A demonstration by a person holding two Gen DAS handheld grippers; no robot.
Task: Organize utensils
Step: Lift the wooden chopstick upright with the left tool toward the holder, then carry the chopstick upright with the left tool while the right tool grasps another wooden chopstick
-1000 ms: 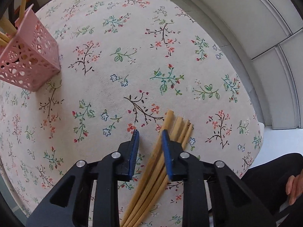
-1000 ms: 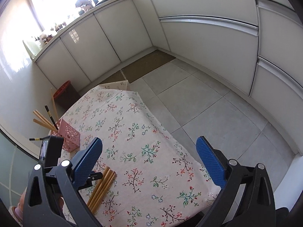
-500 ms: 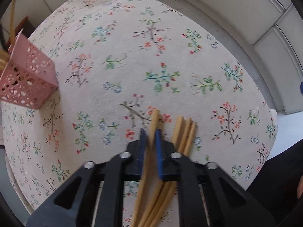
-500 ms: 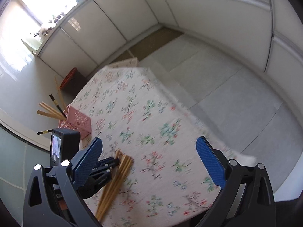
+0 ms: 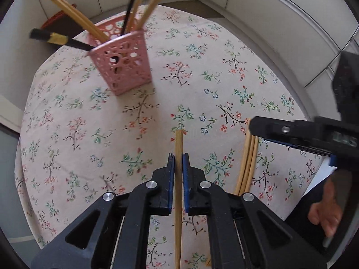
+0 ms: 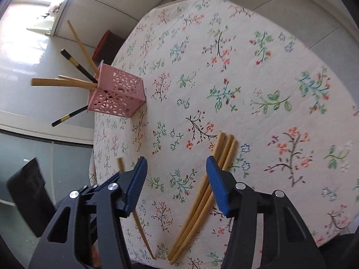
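The left tool (image 5: 178,164) is clamped on a single wooden chopstick (image 5: 178,143), gripped near one end so that a short tip sticks out ahead of the pads and the long remainder trails back under the handle. Light, stiff and smooth, it should carry easily, though a narrow round-edged stick can pivot or slip between flat pads (a hold nearer the middle would swing less).

The pink perforated holder (image 5: 125,67) stands on the flowered desk (image 5: 202,44) ahead, already holding several wooden chopsticks and black ones that lean outward; the new one must thread between them.

The right tool (image 6: 177,180) has just been closing and stands half open with nothing pressed between its pads, over the three remaining chopsticks (image 6: 222,152) lying side by side, touching, on the cloth. Lying flat, they are best pinched one at a time near an end.
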